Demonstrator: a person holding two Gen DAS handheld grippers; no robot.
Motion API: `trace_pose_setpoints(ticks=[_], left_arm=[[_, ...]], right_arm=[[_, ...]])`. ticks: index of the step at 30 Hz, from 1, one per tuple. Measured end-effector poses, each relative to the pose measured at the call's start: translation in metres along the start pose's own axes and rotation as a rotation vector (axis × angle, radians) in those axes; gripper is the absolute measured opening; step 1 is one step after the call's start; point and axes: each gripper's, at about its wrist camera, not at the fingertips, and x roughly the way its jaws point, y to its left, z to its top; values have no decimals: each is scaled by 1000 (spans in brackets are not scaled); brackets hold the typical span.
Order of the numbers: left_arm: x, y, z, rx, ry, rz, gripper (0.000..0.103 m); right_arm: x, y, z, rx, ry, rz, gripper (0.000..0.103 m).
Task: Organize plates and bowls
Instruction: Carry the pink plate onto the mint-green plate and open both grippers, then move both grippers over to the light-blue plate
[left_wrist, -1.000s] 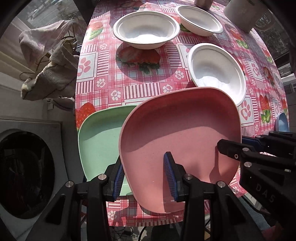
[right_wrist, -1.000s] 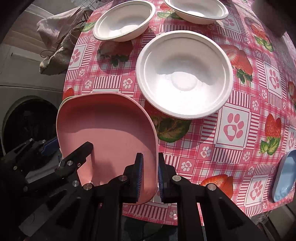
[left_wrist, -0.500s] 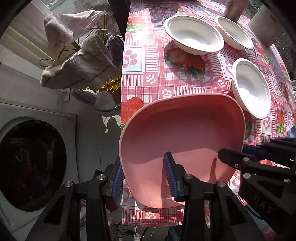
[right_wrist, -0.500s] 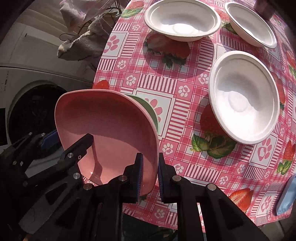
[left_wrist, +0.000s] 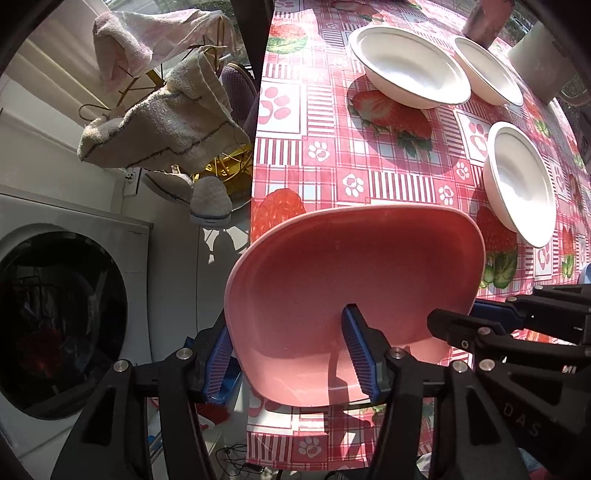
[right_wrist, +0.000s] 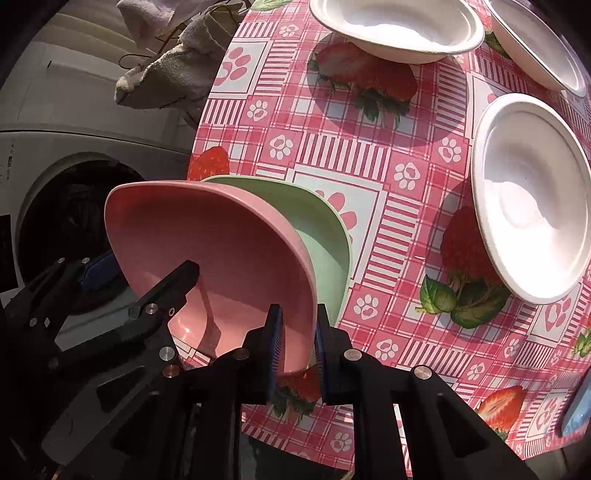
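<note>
The pink plate (right_wrist: 221, 258) now hangs further off the table edge (left_wrist: 295, 122) than a second ago, tilted above the green plate (right_wrist: 325, 236). The right gripper (right_wrist: 297, 350) pinches its rim tight; the left gripper (left_wrist: 286, 365) straddles its edge, jaws wide apart.

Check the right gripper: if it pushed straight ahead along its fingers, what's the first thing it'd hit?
Right gripper is shut on the pink plate. Beyond that rim, the green plate lies first in line, likely; depth is unclear. Past it, only tablecloth.
</note>
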Motion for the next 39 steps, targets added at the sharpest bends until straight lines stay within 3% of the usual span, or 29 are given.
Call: trace_pose_setpoints(ticks=[4, 5, 8, 10, 15, 22, 25, 39], left_arm=[[-2, 1, -2, -2, -26, 10, 73], [-2, 2, -2, -6, -33, 8, 73], [-5, 6, -2, -26, -37, -5, 74], [-8, 5, -2, -33, -34, -26, 74], [-17, -18, 2, 31, -32, -63, 75], [-24, -83, 8, 192, -11, -118, 75], [-27, -113, 9, 272, -3, -139, 75], [-29, -282, 9, 528, 70, -178, 75]], right_arm=[[-8, 4, 0, -5, -3, -14, 19], [-6, -7, -11, -6, -3, -19, 26], [-15, -13, -14, 11, -29, -18, 81], [-23, -18, -18, 21, -45, -14, 95], [-21, -49, -43, 60, -49, -37, 96], [-27, -103, -70, 195, -74, -38, 96], [-24, -159, -98, 274, -100, -41, 96], [-88, -321, -186, 547, -195, -87, 96]])
